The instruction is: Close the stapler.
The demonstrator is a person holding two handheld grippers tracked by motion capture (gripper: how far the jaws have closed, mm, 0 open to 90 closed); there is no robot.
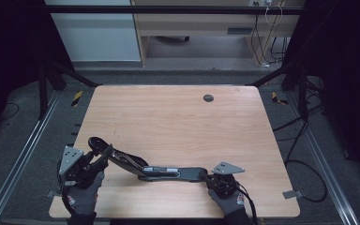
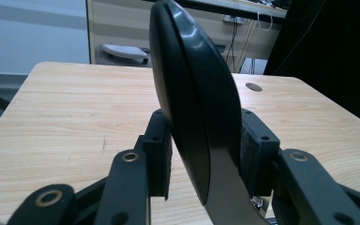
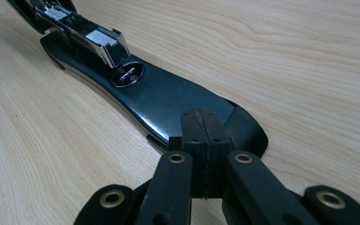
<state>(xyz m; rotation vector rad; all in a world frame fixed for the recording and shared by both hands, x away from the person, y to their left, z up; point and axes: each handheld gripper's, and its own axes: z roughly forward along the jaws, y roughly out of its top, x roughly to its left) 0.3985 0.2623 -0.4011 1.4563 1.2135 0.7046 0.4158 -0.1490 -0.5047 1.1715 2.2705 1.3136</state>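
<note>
Your two gloved hands come in at the near edge of the worktop (image 1: 168,112), each carrying a hand-held gripper. Your left hand-held gripper (image 1: 98,157) sits near the front left corner, and in the left gripper view its pads (image 2: 159,154) stand either side of the stapler's (image 1: 140,166) raised black top arm (image 2: 192,108). That arm rises tilted between the jaws; the right pad touches it, while the left one sits just beside it, so a firm clamp cannot be confirmed.

Your right hand-held gripper (image 1: 206,177) is near the front, right of centre. In the right gripper view its jaws are pressed together, pad against pad, and their tips rest on the rounded end of the stapler's black base (image 3: 168,101), nothing pinched between them. On that base you can see the shiny metal magazine (image 3: 89,35) and the round anvil (image 3: 127,75).

Opened out, the stapler lies along the front of the worktop between your two hands, base flat on the wood.
</note>
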